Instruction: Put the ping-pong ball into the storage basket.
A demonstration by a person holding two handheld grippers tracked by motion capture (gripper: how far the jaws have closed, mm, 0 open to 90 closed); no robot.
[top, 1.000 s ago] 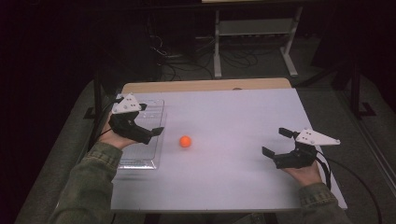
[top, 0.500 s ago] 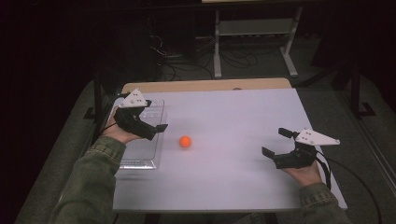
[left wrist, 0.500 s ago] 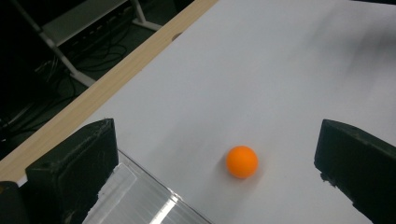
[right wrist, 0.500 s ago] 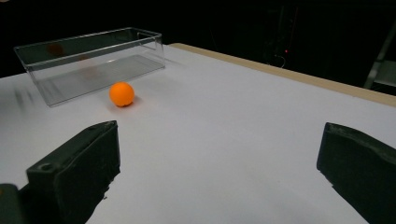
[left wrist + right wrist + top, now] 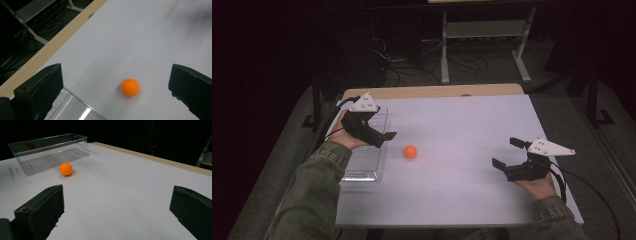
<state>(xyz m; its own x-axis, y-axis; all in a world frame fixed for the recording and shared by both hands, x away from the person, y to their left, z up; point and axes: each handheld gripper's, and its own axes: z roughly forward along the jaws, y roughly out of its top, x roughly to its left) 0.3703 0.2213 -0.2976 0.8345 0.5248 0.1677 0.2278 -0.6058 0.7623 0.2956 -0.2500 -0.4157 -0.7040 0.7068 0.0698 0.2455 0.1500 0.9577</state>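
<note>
Since earlier, left gripper drifts farther over the box, jaws apart like the right gripper's, ball just right of it; a clumsy nudge could roll it away.

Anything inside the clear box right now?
The clear box looks empty in the right gripper view; the orange ball sits outside on the table. From above, the left tool covers part of it.

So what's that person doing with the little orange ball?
A person holds a gripper in each hand at a white table. The left gripper hangs open above a clear plastic box, pointed toward the orange ball, which lies on the table beside the box. The right gripper waits open at the other side. Nothing is grabbed yet.
</note>
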